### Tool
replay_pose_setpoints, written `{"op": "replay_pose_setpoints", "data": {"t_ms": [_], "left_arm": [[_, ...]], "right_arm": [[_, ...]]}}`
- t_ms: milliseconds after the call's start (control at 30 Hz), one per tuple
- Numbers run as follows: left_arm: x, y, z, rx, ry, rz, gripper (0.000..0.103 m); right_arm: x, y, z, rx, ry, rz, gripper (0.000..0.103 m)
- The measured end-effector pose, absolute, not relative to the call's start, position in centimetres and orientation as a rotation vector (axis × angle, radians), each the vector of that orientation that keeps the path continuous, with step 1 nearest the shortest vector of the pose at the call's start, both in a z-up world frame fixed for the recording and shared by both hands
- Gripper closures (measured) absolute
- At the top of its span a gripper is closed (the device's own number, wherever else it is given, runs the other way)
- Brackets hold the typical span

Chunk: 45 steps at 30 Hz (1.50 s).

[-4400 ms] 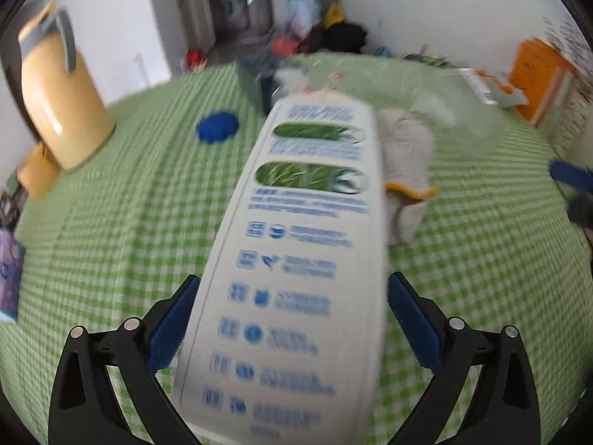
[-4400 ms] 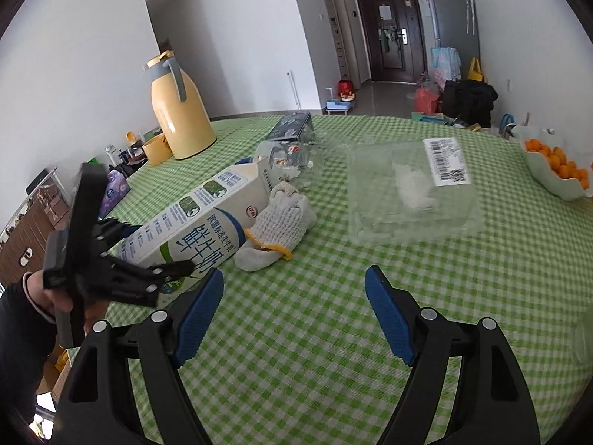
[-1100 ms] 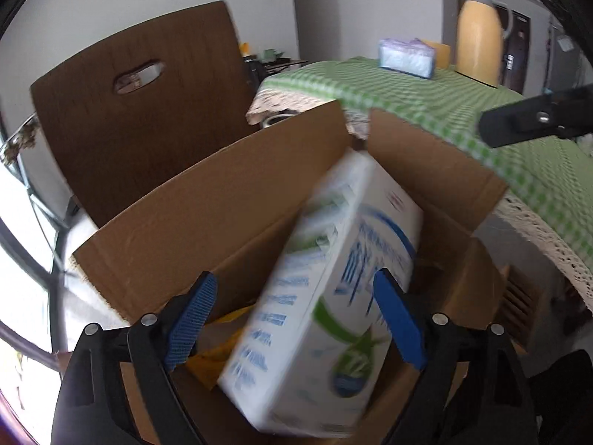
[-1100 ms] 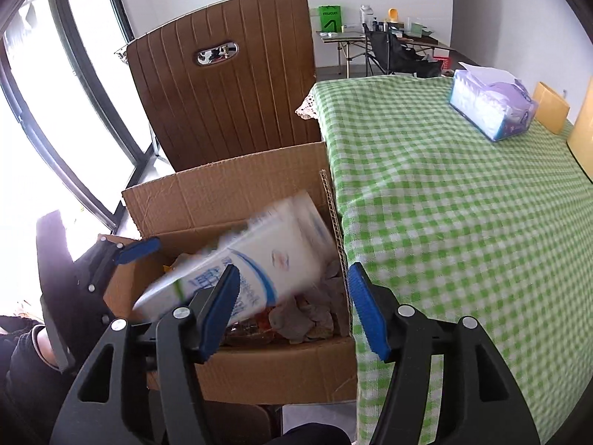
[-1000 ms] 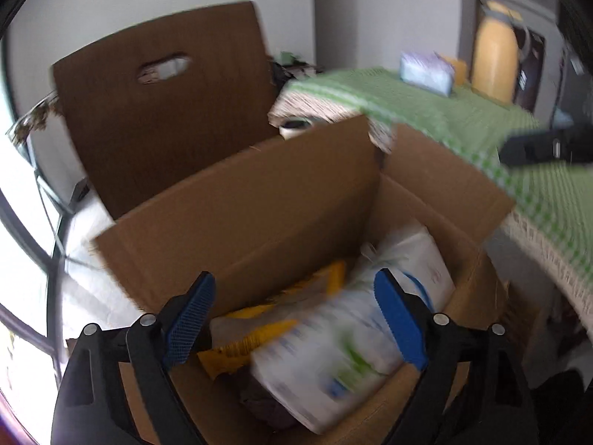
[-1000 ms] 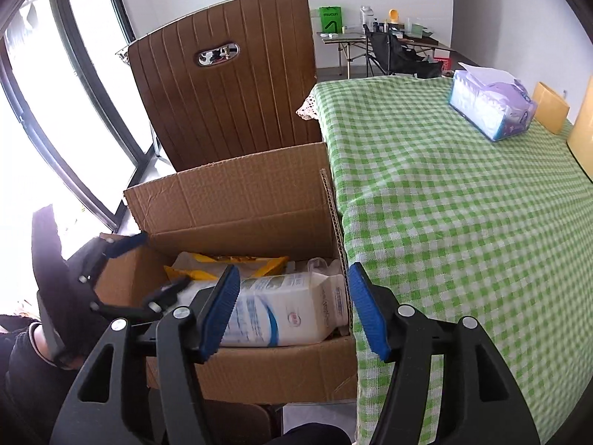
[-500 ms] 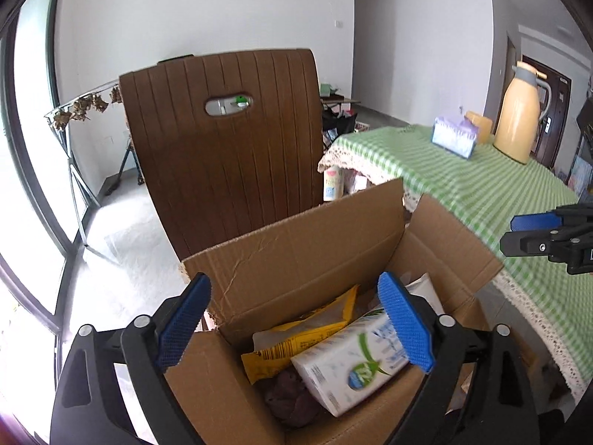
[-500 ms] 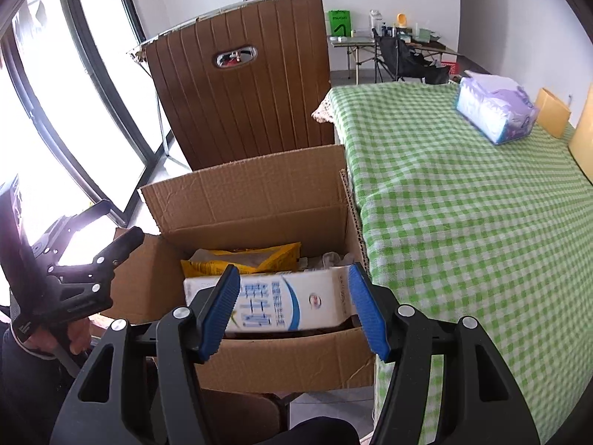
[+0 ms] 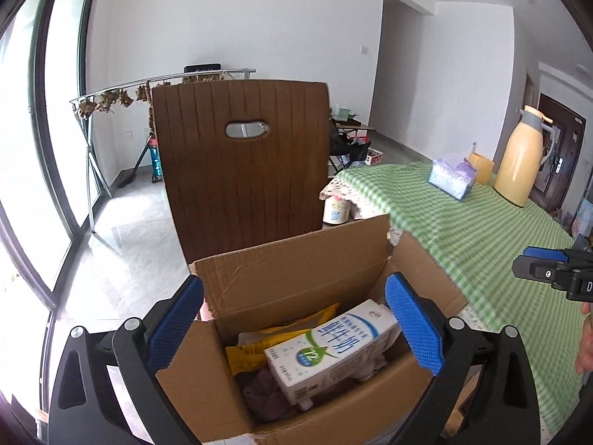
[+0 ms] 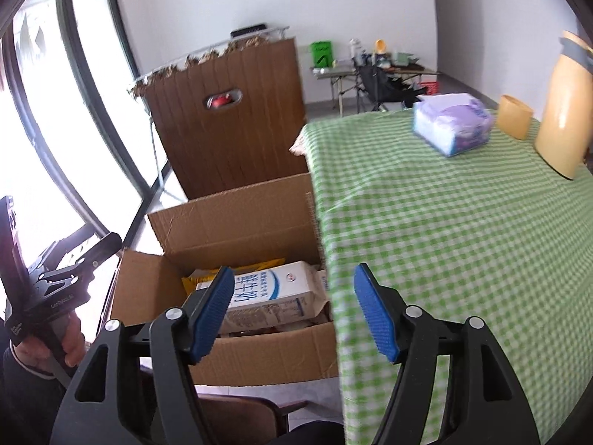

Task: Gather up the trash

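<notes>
Here, gingham tablecloth (image 10: 463,244) (green) beside window (image 9: 22,170).

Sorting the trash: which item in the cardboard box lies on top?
The white milk carton, lying on its side. The yellow wrapper and dark crumpled stuff sit partly under it.

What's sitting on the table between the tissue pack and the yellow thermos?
A small yellow cup stands between the tissue pack and the yellow thermos, clearest in the right wrist view.
</notes>
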<state>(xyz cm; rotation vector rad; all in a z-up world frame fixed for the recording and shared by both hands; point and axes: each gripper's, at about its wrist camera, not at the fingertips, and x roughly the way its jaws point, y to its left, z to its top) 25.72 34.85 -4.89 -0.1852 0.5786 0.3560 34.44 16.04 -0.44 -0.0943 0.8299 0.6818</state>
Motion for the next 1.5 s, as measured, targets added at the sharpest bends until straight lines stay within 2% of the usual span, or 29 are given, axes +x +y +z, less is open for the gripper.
{"op": "replay_pose_setpoints", "data": {"t_ms": [167, 400, 600, 667, 700, 967, 1300, 1500], "left_arm": [[26.8, 31.2, -3.5, -0.176, 0.547, 0.300, 0.008], [30.3, 22.3, -3.5, -0.190, 0.551, 0.114, 0.008], [33.7, 11.7, -3.7, -0.143, 0.594, -0.109, 0.008], [34.3, 7.6, -3.3, -0.116, 0.594, -0.183, 0.008], [34.5, 5.9, -3.1, -0.103, 0.589, -0.215, 0.008], [35.6, -9.3, -3.2, -0.071, 0.636, -0.472, 0.008], [38.0, -26.8, -4.4, -0.018, 0.738, -0.775, 0.008], [42.0, -36.4, -7.2, 0.003, 0.863, -0.900, 0.008]], "right_arm": [[33.9, 10.5, 0.2, -0.061, 0.787, 0.590, 0.038], [32.2, -3.6, 0.2, 0.072, 0.742, 0.326, 0.038], [28.6, -15.5, 0.7, 0.132, 0.680, 0.061, 0.038], [27.2, -19.1, 1.2, 0.158, 0.650, -0.018, 0.030], [26.2, -21.2, 1.4, 0.172, 0.629, -0.060, 0.029], [22.3, -33.4, 1.6, 0.225, 0.593, -0.284, 0.029], [22.5, -42.7, 0.0, 0.357, 0.608, -0.346, 0.029], [22.5, -46.9, -1.7, 0.500, 0.592, -0.319, 0.029]]}}
